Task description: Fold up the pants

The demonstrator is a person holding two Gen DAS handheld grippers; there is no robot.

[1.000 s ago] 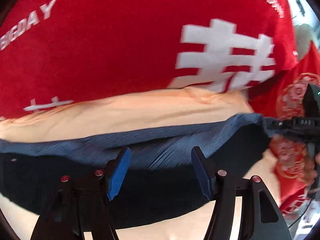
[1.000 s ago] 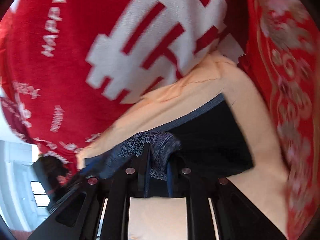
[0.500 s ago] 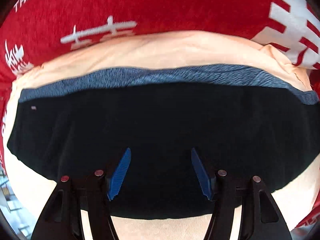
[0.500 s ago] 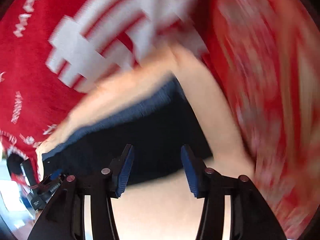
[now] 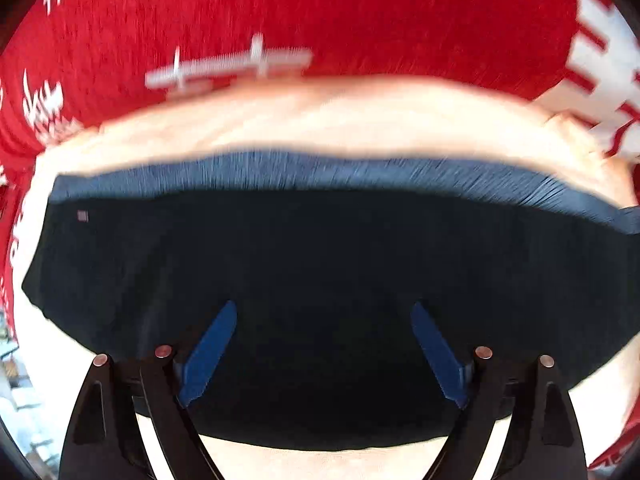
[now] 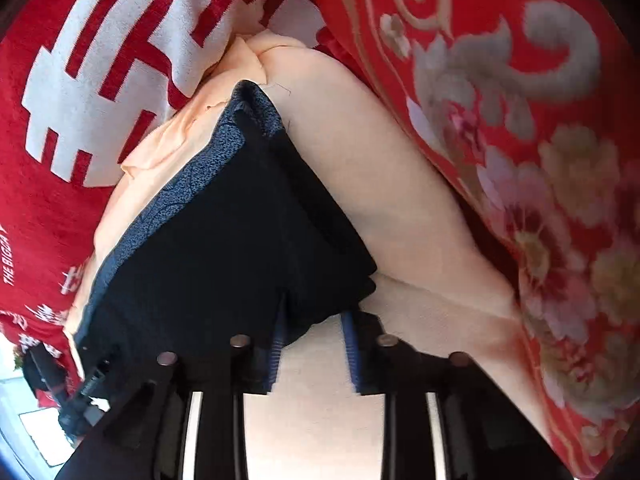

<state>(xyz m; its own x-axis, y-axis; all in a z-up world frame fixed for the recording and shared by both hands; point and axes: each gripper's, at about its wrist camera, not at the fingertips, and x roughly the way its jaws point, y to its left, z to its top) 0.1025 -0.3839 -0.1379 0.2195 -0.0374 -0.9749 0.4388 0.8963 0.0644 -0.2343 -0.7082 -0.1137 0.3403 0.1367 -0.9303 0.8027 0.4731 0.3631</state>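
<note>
The dark navy pants (image 5: 320, 280) lie folded flat on a peach sheet (image 5: 340, 120), with a lighter blue band (image 5: 320, 170) along their far edge. My left gripper (image 5: 324, 312) is open just above the near half of the pants, holding nothing. In the right wrist view the pants (image 6: 224, 240) show as a folded block with the blue band (image 6: 192, 176) on its left side. My right gripper (image 6: 316, 320) is open at the pants' near corner, its blue fingers (image 6: 348, 352) apart and empty.
A red blanket with white characters (image 5: 280, 8) lies beyond the sheet; it also shows in the right wrist view (image 6: 80, 80). A red floral quilt (image 6: 520, 120) rises on the right. The other gripper (image 6: 68, 396) shows at lower left.
My right gripper let go of the pants' blue edge and opened, drawing back to the near corner. My left gripper stayed open and moved over the flat folded pants.
</note>
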